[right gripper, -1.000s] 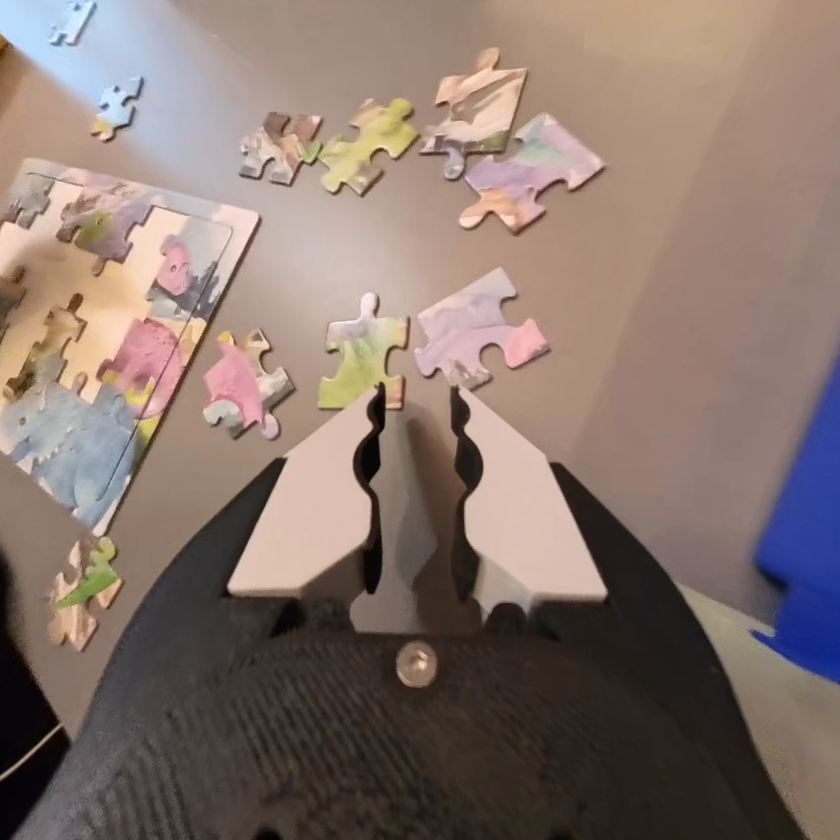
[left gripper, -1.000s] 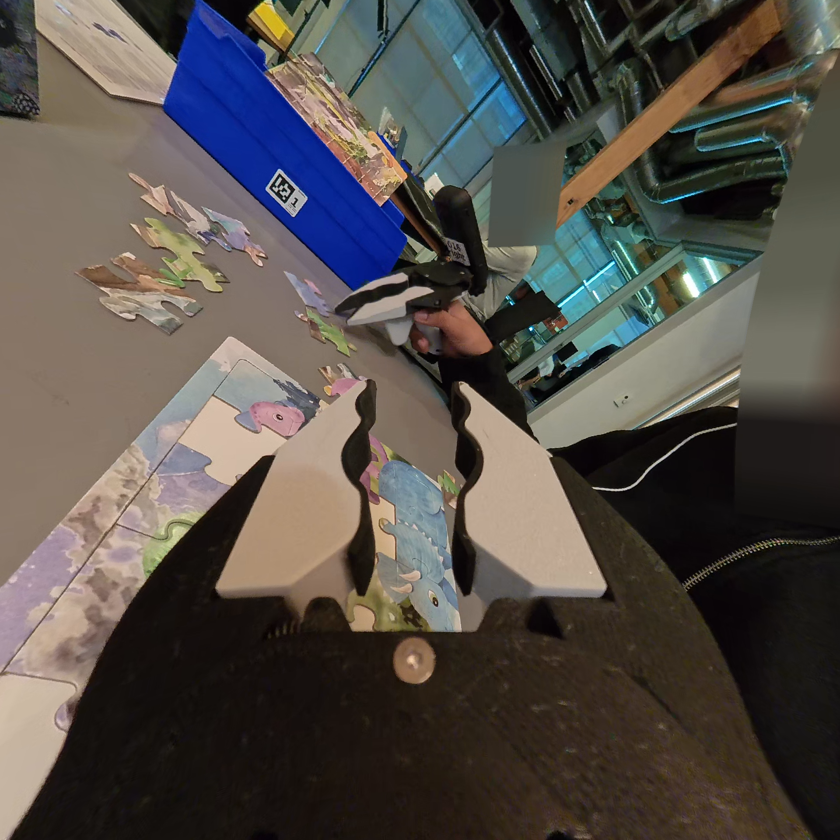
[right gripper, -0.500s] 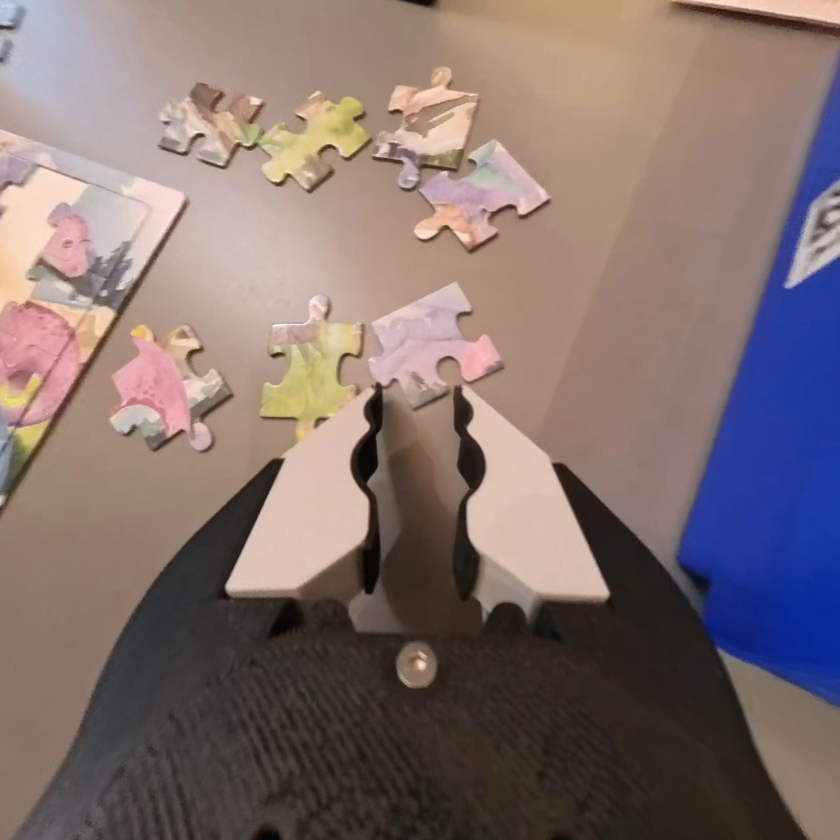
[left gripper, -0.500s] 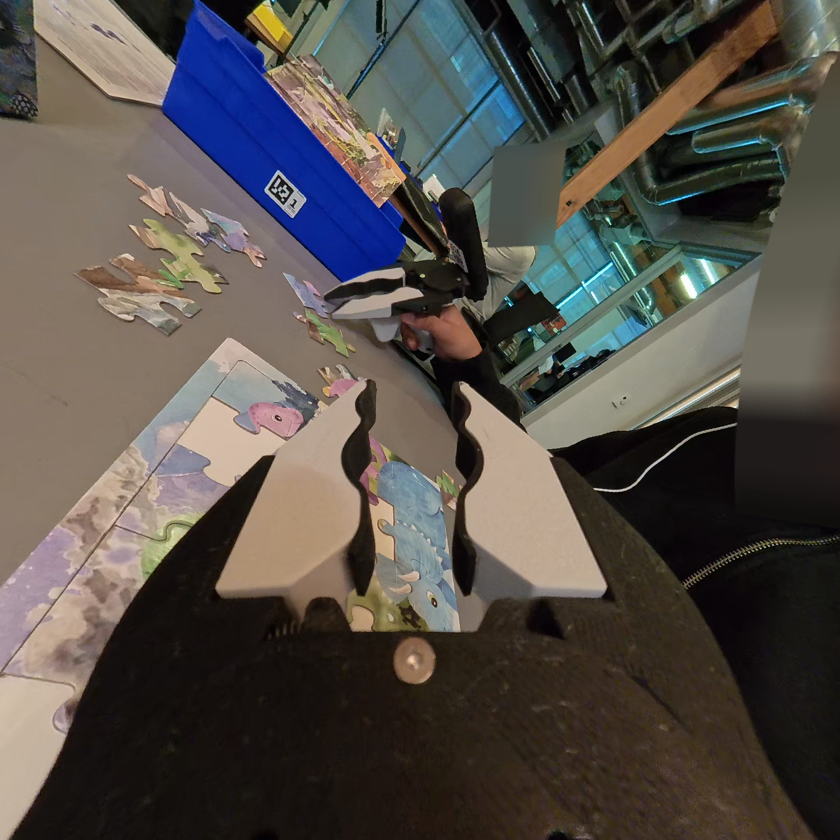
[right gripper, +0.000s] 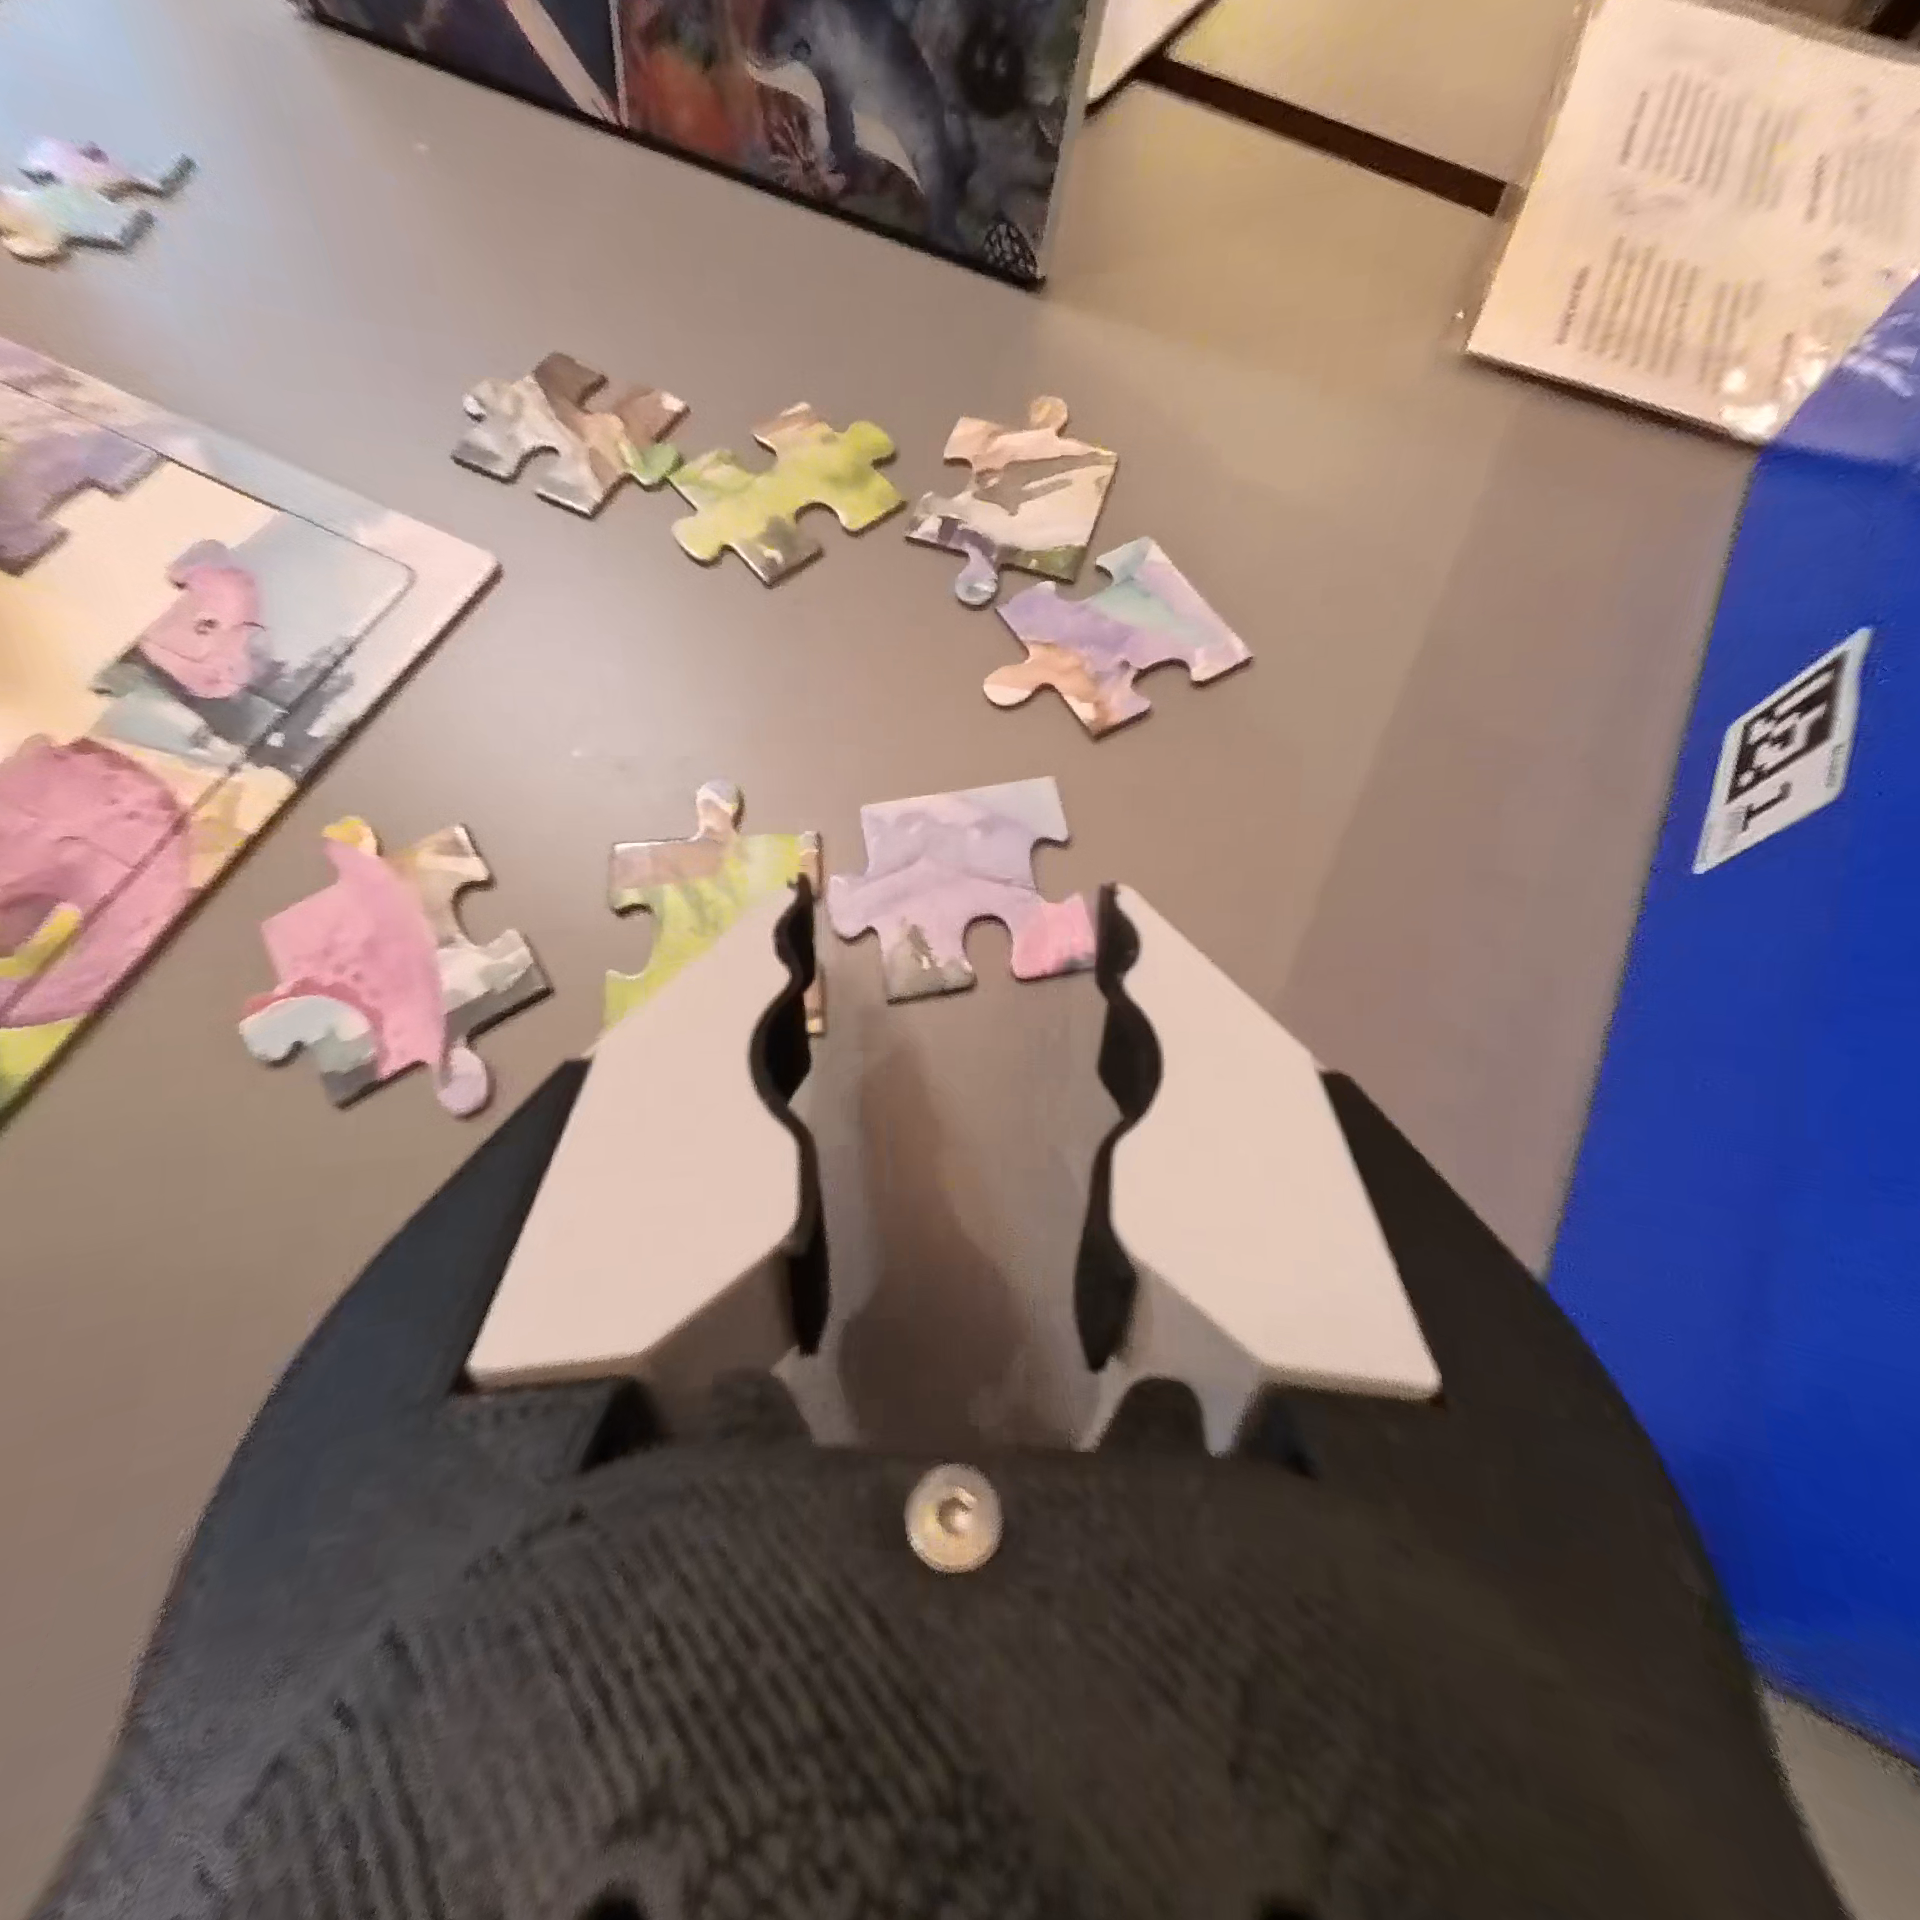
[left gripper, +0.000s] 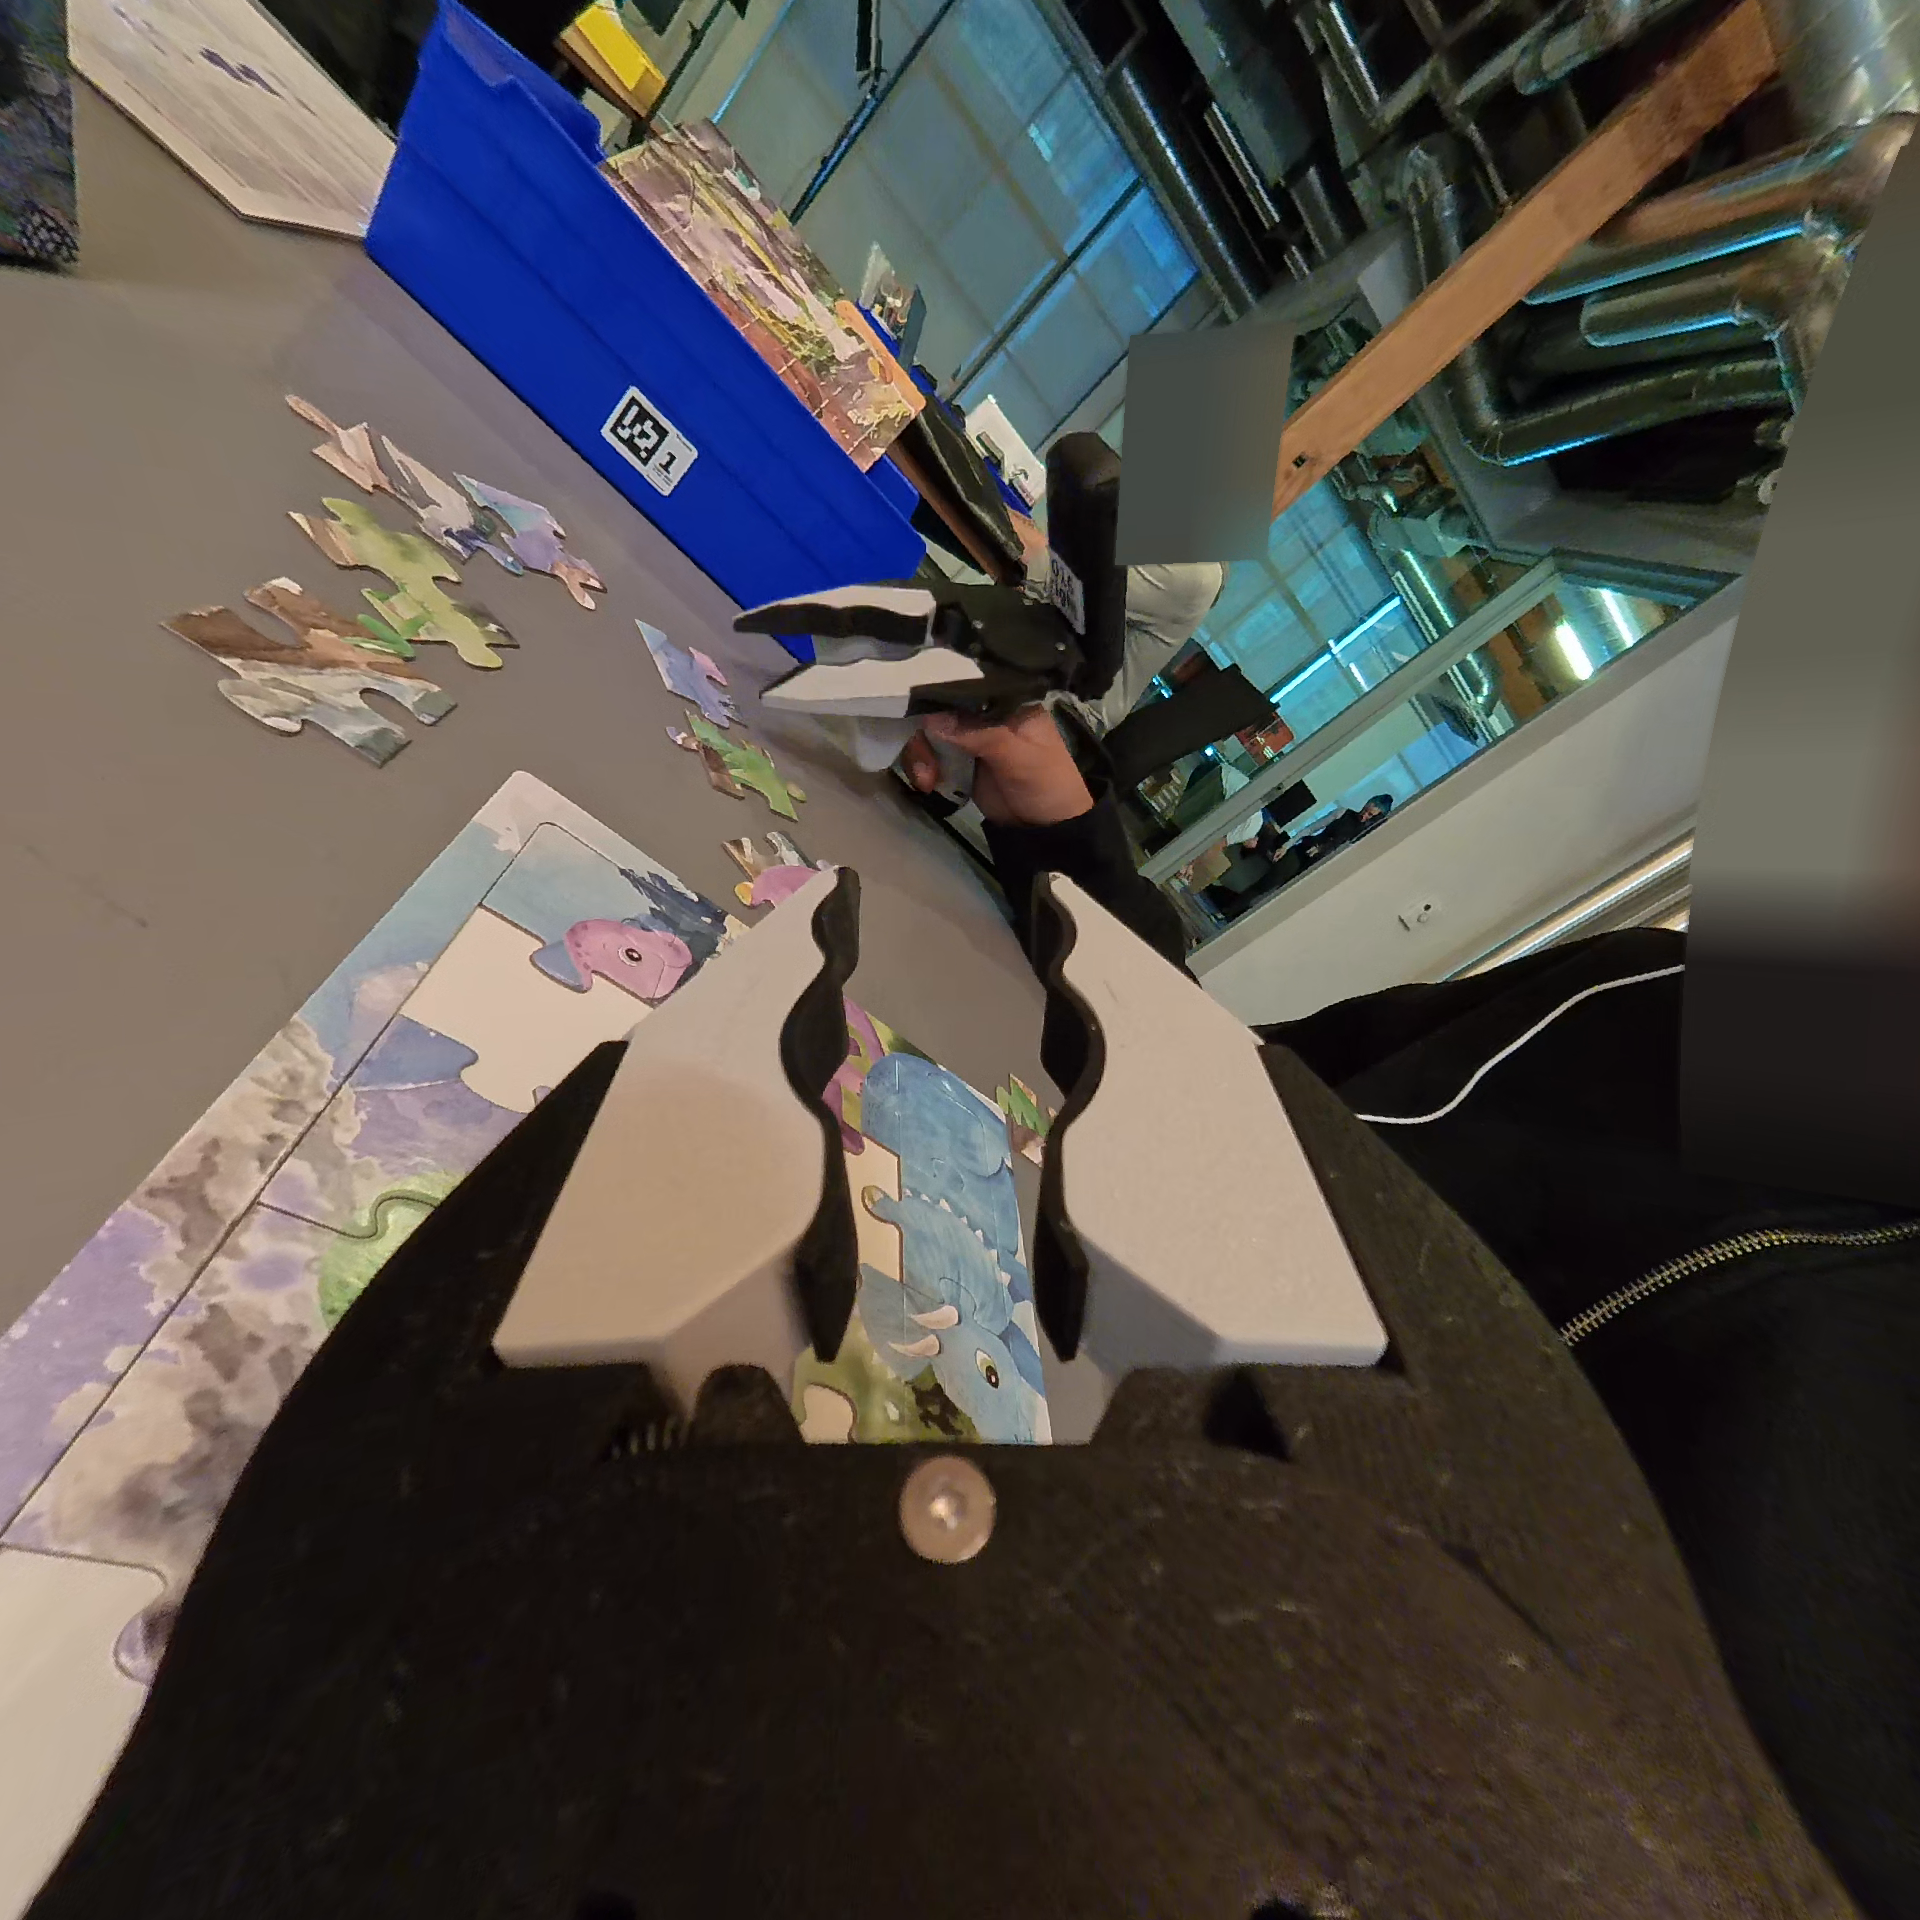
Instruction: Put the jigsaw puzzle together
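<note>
Our right gripper (right gripper: 951, 914) hangs low in the frame above the grey counter (right gripper: 1299, 883), fingers (right gripper: 675, 1174) spread wide and empty, the lilac puzzle piece (right gripper: 961, 883) lying flat just past their tips, its straight edge toward the far side. A green piece (right gripper: 696, 894) sits just left of it, a pink piece (right gripper: 384, 966) farther left. At left edge lies the puzzle board (right gripper: 312, 623), partly filled. Four more loose pieces (right gripper: 790, 499) spread mid-frame. Our left gripper (left gripper: 940, 894) hovers over the board with fingers parted, holding nothing. A blue bin (right gripper: 1818, 1039) stands right.
</note>
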Demonstrator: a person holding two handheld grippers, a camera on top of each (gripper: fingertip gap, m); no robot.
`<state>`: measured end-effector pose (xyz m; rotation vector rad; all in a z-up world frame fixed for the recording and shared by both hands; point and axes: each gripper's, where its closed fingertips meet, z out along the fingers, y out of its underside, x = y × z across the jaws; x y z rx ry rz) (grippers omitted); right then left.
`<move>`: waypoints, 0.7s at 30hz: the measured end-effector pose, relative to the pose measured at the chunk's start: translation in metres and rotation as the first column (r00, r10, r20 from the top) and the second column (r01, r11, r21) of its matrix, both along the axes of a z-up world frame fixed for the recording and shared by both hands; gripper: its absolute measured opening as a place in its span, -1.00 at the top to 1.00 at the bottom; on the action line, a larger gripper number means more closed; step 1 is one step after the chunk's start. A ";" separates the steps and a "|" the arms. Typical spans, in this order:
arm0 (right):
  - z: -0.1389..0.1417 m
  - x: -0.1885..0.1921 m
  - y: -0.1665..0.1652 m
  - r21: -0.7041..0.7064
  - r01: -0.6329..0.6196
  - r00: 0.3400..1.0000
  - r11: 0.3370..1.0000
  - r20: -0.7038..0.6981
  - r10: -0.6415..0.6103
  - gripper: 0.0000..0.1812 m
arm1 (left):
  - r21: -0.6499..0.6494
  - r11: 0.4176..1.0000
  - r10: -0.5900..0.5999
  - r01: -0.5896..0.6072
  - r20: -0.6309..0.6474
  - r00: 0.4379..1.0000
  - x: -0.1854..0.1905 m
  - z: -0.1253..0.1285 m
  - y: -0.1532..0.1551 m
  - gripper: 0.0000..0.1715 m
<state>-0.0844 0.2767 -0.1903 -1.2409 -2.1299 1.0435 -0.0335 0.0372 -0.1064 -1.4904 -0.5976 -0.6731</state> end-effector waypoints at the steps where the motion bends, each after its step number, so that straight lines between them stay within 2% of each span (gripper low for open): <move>1: -0.006 -0.001 0.001 0.028 0.010 1.000 1.000 0.018 -0.011 0.37 | 0.000 1.000 0.000 0.000 0.000 1.000 0.000 0.000 0.000 0.64; 3: -0.017 -0.001 0.003 0.053 0.025 0.998 0.998 0.062 -0.028 0.31 | 0.002 1.000 -0.001 0.001 0.001 1.000 0.000 0.000 0.000 0.64; 6: -0.018 -0.001 0.003 0.003 0.038 0.996 0.999 0.079 -0.038 0.31 | 0.002 1.000 -0.002 0.002 -0.001 1.000 0.001 0.001 0.000 0.64; 10: -0.018 -0.001 0.008 0.019 0.043 0.996 0.999 0.071 -0.045 0.41 | 0.000 1.000 -0.001 0.001 -0.004 1.000 0.001 0.001 0.000 0.64; 16: -0.018 0.007 0.000 0.018 -0.019 0.996 1.000 0.084 0.017 0.82 | -0.013 1.000 0.003 -0.003 -0.017 1.000 0.001 -0.001 0.001 0.65; 21: -0.018 0.013 -0.003 -0.017 -0.052 0.992 0.999 0.113 0.053 0.83 | -0.019 1.000 0.006 -0.006 -0.022 1.000 0.000 -0.001 0.001 0.65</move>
